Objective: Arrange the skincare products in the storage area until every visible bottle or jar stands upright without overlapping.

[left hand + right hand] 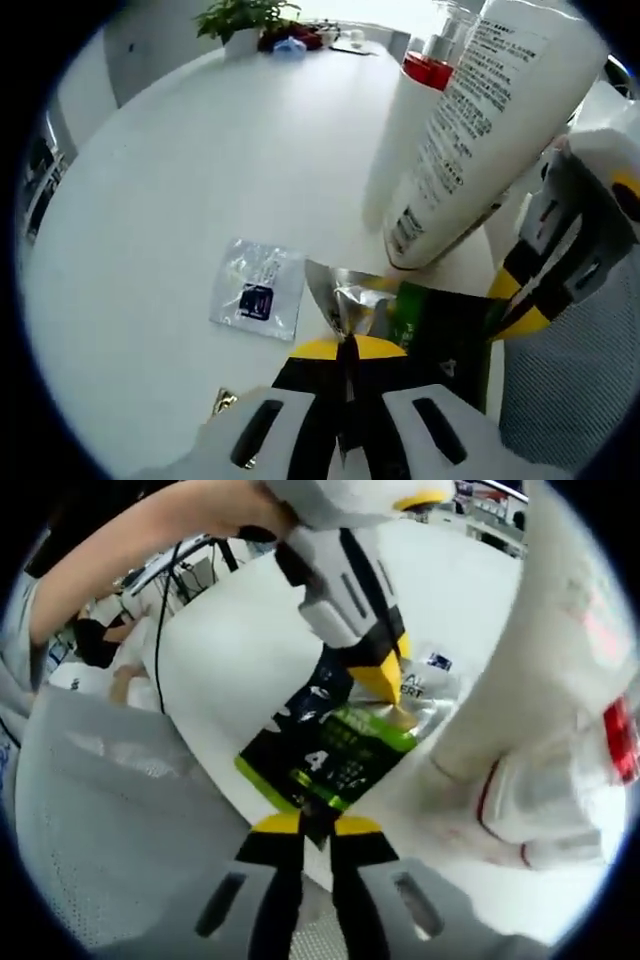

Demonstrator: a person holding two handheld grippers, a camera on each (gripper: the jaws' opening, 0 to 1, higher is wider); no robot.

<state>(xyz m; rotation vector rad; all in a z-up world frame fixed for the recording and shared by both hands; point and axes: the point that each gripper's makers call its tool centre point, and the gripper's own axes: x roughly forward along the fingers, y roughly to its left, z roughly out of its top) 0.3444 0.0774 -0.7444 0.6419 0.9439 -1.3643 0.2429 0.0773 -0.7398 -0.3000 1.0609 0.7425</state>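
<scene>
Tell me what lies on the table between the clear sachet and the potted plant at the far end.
Nothing: in the left gripper view the white table is bare between the clear sachet and the potted plant.

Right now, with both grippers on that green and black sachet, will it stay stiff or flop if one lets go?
The sachet looks like thin foil film; its silver end is already creased, so it would probably flop. It looks flat and likely light. The left gripper and right gripper pinch opposite edges; glossy film may slip from a one-sided grip.
</scene>
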